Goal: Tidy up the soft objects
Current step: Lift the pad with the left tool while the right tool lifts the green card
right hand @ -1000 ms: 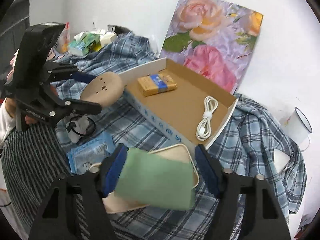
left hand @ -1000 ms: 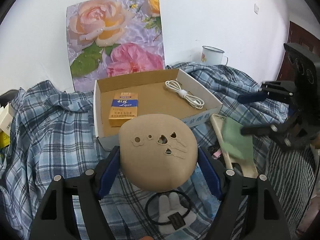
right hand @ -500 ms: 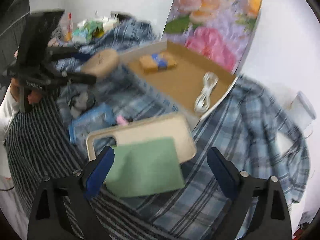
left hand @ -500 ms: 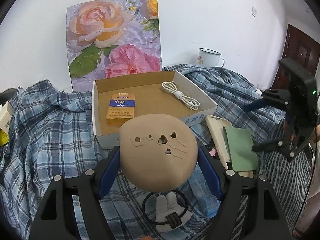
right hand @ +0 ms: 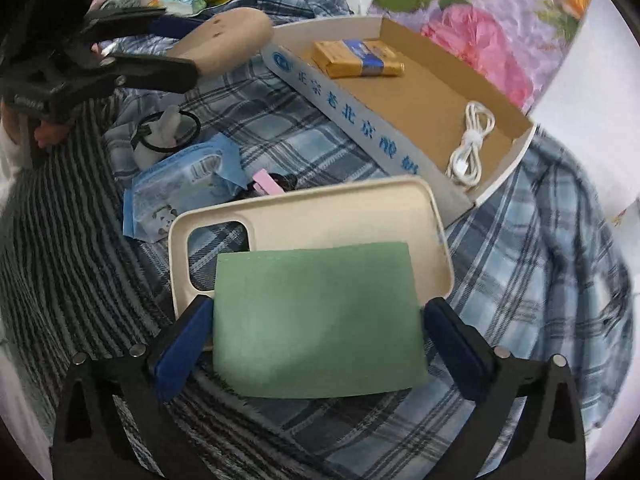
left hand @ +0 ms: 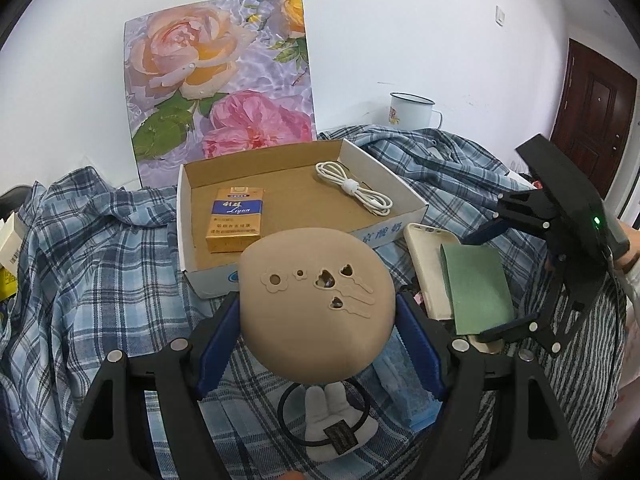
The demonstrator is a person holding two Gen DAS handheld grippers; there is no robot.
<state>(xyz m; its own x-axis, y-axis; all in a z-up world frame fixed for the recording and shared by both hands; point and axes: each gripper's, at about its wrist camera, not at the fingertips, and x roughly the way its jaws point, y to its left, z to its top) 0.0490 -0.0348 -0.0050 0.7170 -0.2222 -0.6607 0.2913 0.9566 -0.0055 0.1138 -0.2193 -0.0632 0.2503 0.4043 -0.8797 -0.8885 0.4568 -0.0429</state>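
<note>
A: Left wrist view? 
B: Left gripper (left hand: 318, 322) clamps the tan pad (left hand: 316, 304) above the plaid cloth (left hand: 100, 280), just short of the cardboard box (left hand: 400, 188). Hair tie (left hand: 324, 412) lies underneath.

A: Right wrist view? 
B: Right gripper (right hand: 316, 340), jaws just opened wide, straddles the green cloth (right hand: 316, 324), pads not pressing. Cloth lies on the cream phone case (right hand: 312, 216). Wipes pack (right hand: 180, 188) sits beside it.
</note>
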